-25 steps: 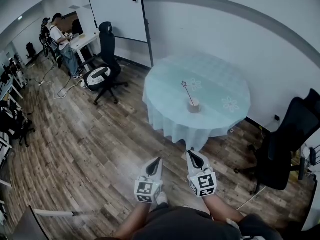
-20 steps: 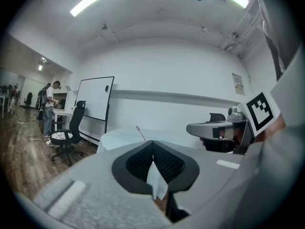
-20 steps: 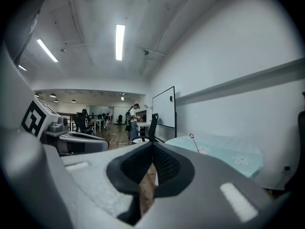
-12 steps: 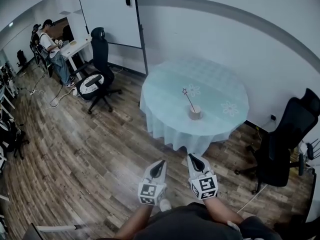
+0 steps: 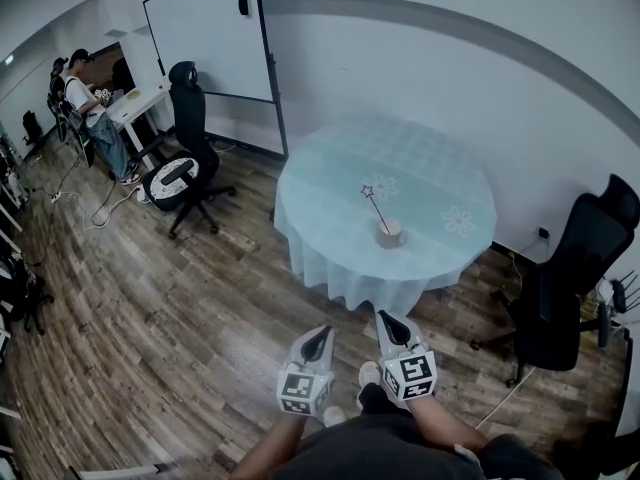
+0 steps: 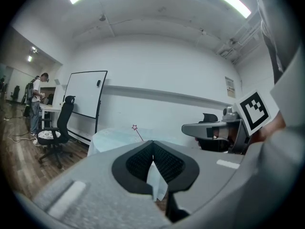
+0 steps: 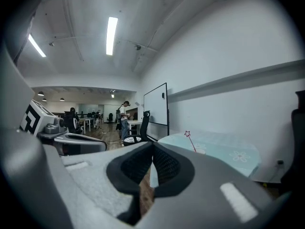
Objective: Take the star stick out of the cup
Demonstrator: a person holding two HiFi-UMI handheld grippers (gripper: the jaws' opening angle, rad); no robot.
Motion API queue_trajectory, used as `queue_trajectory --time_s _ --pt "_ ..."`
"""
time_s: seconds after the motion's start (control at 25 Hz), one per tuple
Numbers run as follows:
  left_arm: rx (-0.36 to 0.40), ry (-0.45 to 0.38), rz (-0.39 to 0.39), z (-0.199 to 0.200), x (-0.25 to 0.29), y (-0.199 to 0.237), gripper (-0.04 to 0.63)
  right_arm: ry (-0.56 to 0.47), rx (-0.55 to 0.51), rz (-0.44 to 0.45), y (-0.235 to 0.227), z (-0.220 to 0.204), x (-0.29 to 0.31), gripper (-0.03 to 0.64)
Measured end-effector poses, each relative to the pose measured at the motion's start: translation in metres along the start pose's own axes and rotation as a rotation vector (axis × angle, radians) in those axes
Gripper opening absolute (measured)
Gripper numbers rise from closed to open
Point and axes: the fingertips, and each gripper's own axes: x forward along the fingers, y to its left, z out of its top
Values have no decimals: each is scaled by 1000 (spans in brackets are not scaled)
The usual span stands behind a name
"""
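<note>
The star stick [image 5: 375, 204] leans out of the cup [image 5: 389, 232] on the round desk [image 5: 320, 203]. The left gripper [image 5: 317, 336] and right gripper [image 5: 386, 321] are well apart from the cup, jaws together and empty. Close in, part one pair and pinch the stick above the cup, lifting probably along its lean.

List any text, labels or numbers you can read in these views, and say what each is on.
No text can be read in any view.
Wall notice: the print is too small to read.
Marker cubes: black-and-white square codes only, no letters or numbers.
Whiteboard: no writing visible.
</note>
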Motion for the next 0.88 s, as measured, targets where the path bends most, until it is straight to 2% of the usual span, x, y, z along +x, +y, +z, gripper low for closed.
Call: queue_trajectory --time_s 0.28,0.88 --pt "6 18 13 6 30 14 5 -2 2 23 -17 3 32 3" --pt "5 46 64 12 137 39 5 7 51 60 -100 9 106 3"
